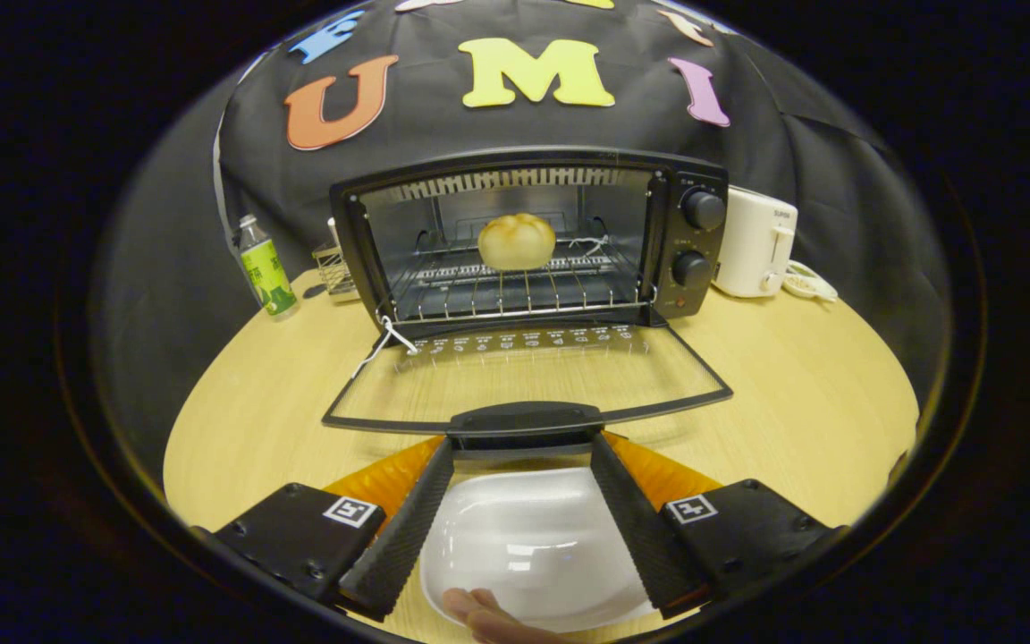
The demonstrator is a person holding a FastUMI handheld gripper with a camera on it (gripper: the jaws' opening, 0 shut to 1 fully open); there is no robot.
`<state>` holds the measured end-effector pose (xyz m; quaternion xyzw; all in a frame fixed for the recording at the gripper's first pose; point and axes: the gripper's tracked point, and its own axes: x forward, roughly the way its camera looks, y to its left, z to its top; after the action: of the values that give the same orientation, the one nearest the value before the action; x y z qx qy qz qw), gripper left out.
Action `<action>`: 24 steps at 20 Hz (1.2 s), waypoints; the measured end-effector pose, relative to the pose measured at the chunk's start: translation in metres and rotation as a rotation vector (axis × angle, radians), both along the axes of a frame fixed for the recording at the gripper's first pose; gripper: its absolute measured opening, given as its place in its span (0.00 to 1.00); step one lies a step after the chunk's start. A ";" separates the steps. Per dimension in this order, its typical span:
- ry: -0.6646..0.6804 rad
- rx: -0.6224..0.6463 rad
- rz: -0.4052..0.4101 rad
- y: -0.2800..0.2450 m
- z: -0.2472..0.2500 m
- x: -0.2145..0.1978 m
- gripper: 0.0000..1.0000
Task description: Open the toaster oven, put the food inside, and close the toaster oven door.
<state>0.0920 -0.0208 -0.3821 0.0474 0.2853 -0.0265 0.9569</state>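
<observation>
**Bun on the rack, oven door down, fingers spread at the handle**

A round bread bun (517, 241) is seen on the wire rack (515, 291) inside the toaster oven (528, 241), roughly at the middle of the cavity. The glass door (528, 376) is folded down flat onto the wooden table (801, 376), and its black handle (526, 420) is turned toward the gripper (522, 449). The two ribbed fingers (408, 528) are held wide apart, their tips just beside the handle's ends; nothing is clamped between them. Below the fingers a white dish (528, 546) is seen on an orange mat (390, 478), with a person's fingertips (479, 608) at its near rim. Two knobs (698, 237) are set on the oven's right panel. A white toaster (756, 241) stands just right of the oven, and a green-labelled bottle (265, 268) stands to its left.
</observation>
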 end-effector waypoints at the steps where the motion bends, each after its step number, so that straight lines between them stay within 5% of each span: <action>1: -0.014 -0.002 -0.004 0.000 0.001 0.000 1.00; 18: -0.417 -0.113 0.023 0.002 0.082 0.014 1.00; 24: -0.451 -0.154 0.065 0.014 0.111 0.036 1.00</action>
<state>0.1277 -0.0070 -0.2711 -0.0304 0.0631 -0.0062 0.9975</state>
